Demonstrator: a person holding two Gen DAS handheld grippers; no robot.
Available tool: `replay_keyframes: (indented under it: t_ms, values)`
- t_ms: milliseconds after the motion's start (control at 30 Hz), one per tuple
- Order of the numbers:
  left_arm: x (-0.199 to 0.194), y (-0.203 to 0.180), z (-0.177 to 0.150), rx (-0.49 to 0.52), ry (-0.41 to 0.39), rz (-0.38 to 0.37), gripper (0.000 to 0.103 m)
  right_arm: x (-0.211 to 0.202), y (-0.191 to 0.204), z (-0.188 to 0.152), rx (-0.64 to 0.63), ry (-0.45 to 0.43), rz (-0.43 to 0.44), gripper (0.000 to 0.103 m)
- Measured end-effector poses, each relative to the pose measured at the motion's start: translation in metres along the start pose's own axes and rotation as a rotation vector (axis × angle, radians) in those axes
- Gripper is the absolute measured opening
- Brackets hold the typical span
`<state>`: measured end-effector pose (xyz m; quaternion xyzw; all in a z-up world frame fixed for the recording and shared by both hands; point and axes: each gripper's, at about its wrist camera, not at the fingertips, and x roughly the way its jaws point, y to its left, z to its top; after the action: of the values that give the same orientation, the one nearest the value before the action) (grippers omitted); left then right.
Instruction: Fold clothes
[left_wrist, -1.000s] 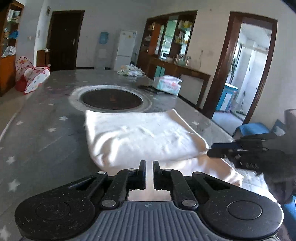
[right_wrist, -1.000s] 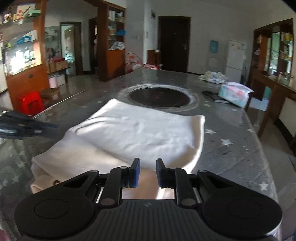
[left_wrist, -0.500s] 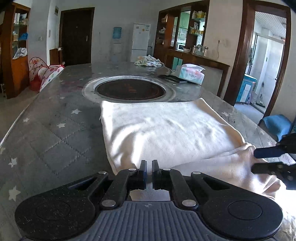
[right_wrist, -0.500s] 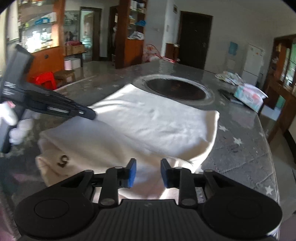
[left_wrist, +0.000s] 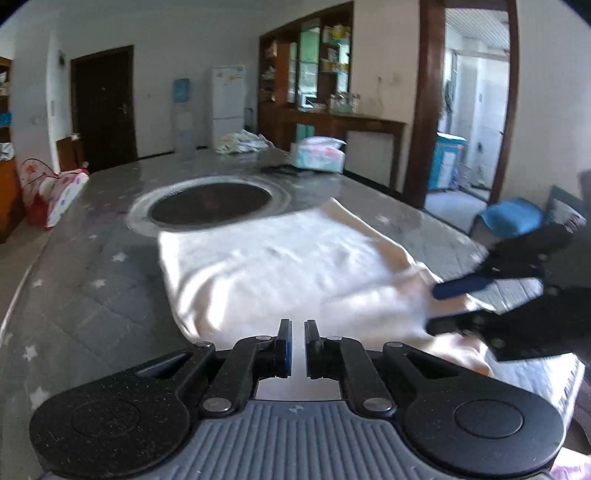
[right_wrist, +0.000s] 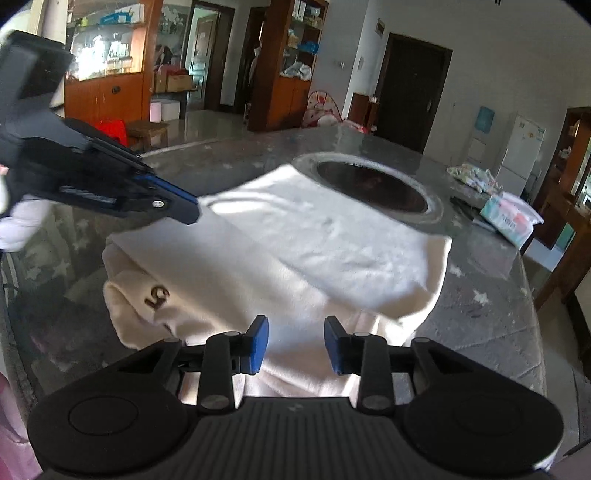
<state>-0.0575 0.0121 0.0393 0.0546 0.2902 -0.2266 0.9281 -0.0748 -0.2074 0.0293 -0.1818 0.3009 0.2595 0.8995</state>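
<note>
A cream-white garment (left_wrist: 280, 266) lies folded flat on the grey star-patterned table (left_wrist: 92, 266), with a thicker folded part toward me. In the right wrist view the garment (right_wrist: 295, 251) shows a small dark mark on its near left fold. My left gripper (left_wrist: 294, 338) hovers over the garment's near edge, its jaws nearly closed with a thin gap and nothing between them. It also shows from the side in the right wrist view (right_wrist: 184, 208). My right gripper (right_wrist: 292, 338) is open above the near fold and holds nothing. It shows in the left wrist view (left_wrist: 436, 299) at the garment's right end.
A round dark inset (left_wrist: 210, 201) lies in the table beyond the garment. A tissue pack (left_wrist: 319, 155) and a bundle of cloth (left_wrist: 240, 142) lie at the far end. The table's right edge is close to a blue stool (left_wrist: 513, 218).
My right gripper has opened wider over the near fold. Both grippers have lifted and shifted a little. The garment lies as before.
</note>
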Motion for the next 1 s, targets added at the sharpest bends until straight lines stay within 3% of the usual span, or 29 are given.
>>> replay_keyframes:
  t_ms: [200, 467, 533, 667, 800, 1000]
  values:
    - [0.006, -0.006, -0.022, 0.018, 0.064, 0.003, 0.008, -0.008, 0.000, -0.007, 0.010, -0.003, -0.031, 0.037]
    - [-0.018, -0.007, -0.026, 0.095, 0.035, -0.009, 0.014, -0.023, 0.001, -0.008, -0.011, -0.003, -0.037, 0.039]
    - [-0.028, -0.010, -0.031, 0.153, 0.038, -0.026, 0.017, -0.029, 0.004, -0.008, -0.039, 0.003, -0.037, 0.040]
    - [-0.037, -0.027, -0.046, 0.284, 0.037, -0.024, 0.038, -0.037, 0.009, -0.013, -0.094, 0.029, -0.033, 0.045]
    - [-0.038, -0.045, -0.057, 0.401, 0.022, -0.010, 0.039, -0.042, 0.016, -0.021, -0.161, 0.060, -0.031, 0.051]
    - [-0.022, -0.060, -0.058, 0.477, -0.026, 0.025, 0.039, -0.047, 0.029, -0.030, -0.260, 0.070, -0.045, 0.061]
